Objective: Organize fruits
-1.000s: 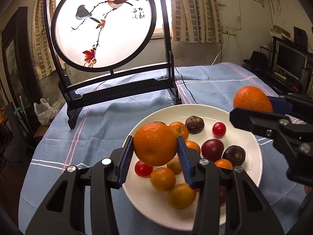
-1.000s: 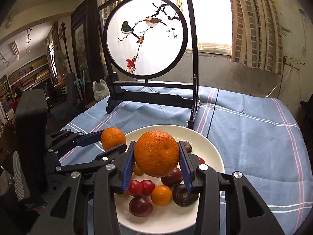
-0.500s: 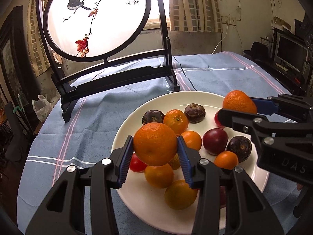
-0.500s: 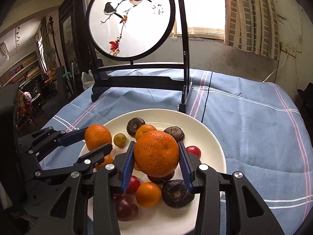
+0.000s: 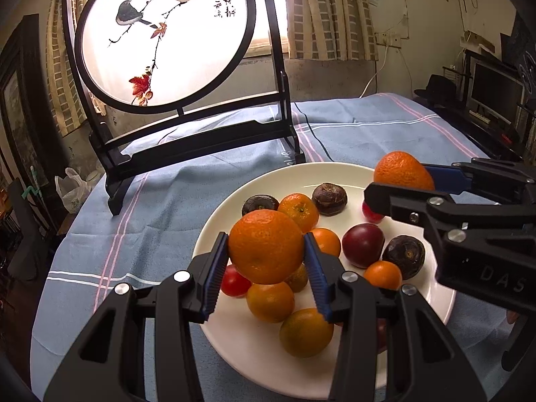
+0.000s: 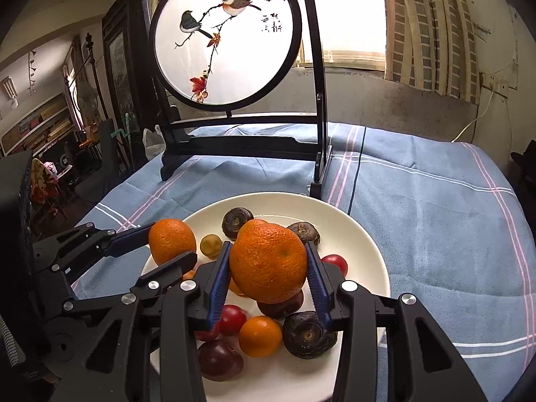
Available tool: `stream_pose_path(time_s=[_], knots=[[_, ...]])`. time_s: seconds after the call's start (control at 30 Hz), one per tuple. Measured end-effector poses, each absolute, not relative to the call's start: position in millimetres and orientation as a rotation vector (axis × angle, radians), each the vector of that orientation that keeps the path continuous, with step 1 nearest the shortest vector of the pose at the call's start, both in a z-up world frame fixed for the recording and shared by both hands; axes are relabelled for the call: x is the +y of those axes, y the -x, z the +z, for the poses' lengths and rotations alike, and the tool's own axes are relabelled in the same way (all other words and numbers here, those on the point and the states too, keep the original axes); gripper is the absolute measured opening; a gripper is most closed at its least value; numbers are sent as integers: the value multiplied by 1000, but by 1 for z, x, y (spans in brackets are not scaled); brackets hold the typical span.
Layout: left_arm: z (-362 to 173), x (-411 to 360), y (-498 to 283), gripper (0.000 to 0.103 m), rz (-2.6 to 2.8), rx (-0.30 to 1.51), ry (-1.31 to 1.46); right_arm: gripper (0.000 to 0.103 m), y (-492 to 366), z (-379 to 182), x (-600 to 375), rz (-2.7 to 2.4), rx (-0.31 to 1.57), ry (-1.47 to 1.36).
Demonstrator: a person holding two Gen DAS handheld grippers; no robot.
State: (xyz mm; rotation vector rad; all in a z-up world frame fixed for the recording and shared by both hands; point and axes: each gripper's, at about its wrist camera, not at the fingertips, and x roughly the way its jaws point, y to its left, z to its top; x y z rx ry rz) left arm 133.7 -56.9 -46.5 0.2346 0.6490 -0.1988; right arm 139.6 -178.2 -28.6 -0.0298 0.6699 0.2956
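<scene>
A white plate [image 5: 341, 174] [image 6: 365, 241] on the blue tablecloth holds several small oranges, red tomatoes, plums and dark brown fruits. My left gripper [image 5: 266, 248] is shut on a large orange [image 5: 266, 246] and holds it above the plate's left part; it shows from the side in the right wrist view [image 6: 172, 241]. My right gripper [image 6: 268, 263] is shut on another large orange [image 6: 268, 263] above the plate's middle; it shows at the right in the left wrist view [image 5: 403, 171].
A black wooden stand with a round bird painting [image 5: 167, 37] [image 6: 224, 33] stands on the table just behind the plate. The blue striped tablecloth [image 6: 435, 207] stretches right of the plate. A monitor and shelves [image 5: 495, 90] stand off the table at right.
Both grippers, each still holding its orange, have drawn a little lower and closer over the plate. The fruits on the plate have not moved.
</scene>
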Motion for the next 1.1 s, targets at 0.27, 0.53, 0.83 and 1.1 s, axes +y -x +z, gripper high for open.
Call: stream_pose_path(time_s=[0.27, 0.53, 0.83, 1.1], knots=[[-52, -58, -137, 52, -191, 656, -247, 57, -145, -39, -180, 268, 689, 33], [-37, -57, -124, 77, -178, 572, -247, 74, -130, -16, -186, 265, 599, -1], [-10, -49, -97, 96, -148, 486, -244, 87, -73, 34, -195, 227, 437, -19], [9, -52, -51, 98, -149, 417, -277, 88, -21, 31, -184, 193, 423, 68]])
